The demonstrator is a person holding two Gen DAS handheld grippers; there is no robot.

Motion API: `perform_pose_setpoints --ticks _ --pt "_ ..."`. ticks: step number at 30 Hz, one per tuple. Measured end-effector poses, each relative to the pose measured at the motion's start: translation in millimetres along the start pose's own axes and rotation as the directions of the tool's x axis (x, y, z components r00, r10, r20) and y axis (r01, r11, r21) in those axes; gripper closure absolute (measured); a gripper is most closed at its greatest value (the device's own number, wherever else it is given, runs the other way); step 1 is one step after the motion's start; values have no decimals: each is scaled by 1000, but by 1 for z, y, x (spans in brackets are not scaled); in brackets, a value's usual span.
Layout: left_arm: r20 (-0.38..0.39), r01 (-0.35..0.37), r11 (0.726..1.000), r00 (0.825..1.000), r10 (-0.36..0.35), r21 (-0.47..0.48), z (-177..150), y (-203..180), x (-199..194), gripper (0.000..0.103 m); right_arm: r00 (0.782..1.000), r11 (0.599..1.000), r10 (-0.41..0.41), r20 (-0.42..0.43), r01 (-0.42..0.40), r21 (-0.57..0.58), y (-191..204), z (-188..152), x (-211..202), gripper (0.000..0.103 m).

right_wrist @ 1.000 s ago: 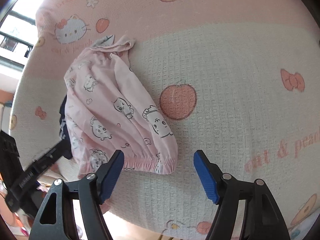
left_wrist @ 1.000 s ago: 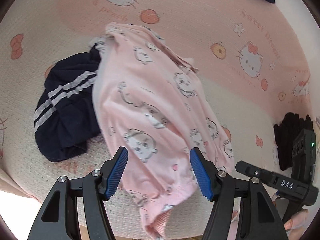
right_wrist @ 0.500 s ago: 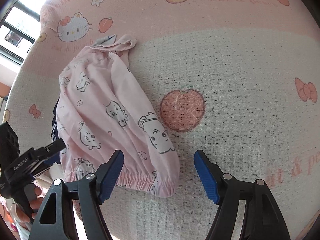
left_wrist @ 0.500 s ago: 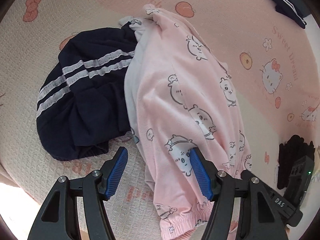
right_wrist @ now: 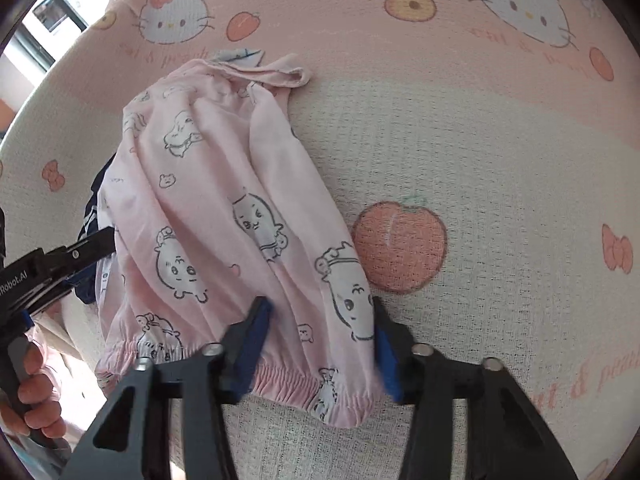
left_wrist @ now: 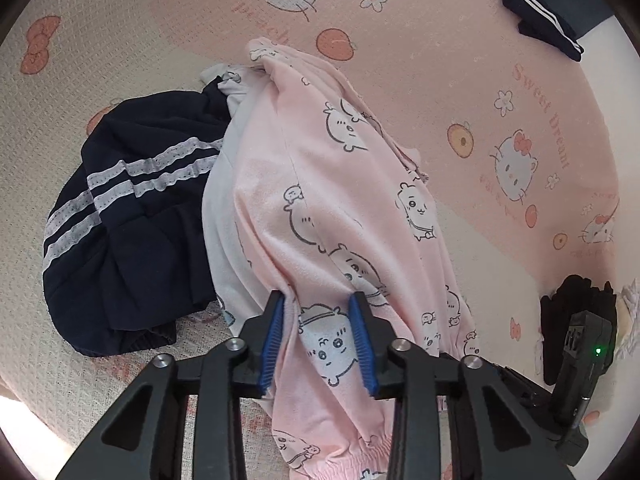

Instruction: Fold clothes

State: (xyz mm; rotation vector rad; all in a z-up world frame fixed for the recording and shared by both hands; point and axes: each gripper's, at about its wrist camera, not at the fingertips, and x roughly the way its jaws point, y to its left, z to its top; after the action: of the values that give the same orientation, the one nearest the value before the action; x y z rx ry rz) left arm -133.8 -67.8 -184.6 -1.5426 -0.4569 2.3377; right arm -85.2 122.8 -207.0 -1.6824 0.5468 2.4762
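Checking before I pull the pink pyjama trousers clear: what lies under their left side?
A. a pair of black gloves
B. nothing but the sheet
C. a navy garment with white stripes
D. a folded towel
C: the navy garment with white stripes sits partly under the pink pyjama trousers.

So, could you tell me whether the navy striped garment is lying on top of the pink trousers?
No, the pink trousers drape over the edge of the navy striped garment, which lies beside and partly beneath them.
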Motion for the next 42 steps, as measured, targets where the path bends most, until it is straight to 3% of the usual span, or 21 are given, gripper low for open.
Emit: perform_pose_setpoints --ticks 2,5,11,21,26,28,29,30,32,37,42 --pt "1 9 1000 1000 -9 -2 -1 0 -1 80 1000 1000 -15 7 15 -22 4 0 -1 90" --pt "2 19 1000 1000 -19 -4 2 0 -2 84 999 999 -33 31 35 -42 7 -1 -9 94" --pt "17 82 997 996 -82 11 8 -15 -3 94 997 999 -48 67 48 5 -3 1 -28 94" --pt "7 137 985 990 -138 105 14 -54 7 95 996 992 -82 27 79 99 -43 -4 -37 94" --pt "-10 163 978 987 -163 133 10 -65 6 95 999 991 -21 24 17 135 -44 1 -41 94" --pt "-14 161 976 987 -160 147 9 -68 5 95 999 990 13 32 -18 141 -41 7 -45 92" --pt "-15 160 975 987 -159 154 8 -69 5 95 999 989 31 37 -35 144 -40 10 -46 81" --pt "-16 160 974 987 -159 161 7 -70 4 95 998 988 48 41 -53 146 -38 13 -48 57" --pt "-26 173 972 985 -171 158 6 -71 6 95 995 984 81 50 -88 152 -36 18 -52 41" --pt "-45 198 967 980 -194 159 3 -72 8 95 984 971 166 72 -175 164 -29 33 -61 41" --pt "-39 178 963 984 -173 203 -2 -77 9 95 974 966 219 59 -225 128 -15 40 -66 41"
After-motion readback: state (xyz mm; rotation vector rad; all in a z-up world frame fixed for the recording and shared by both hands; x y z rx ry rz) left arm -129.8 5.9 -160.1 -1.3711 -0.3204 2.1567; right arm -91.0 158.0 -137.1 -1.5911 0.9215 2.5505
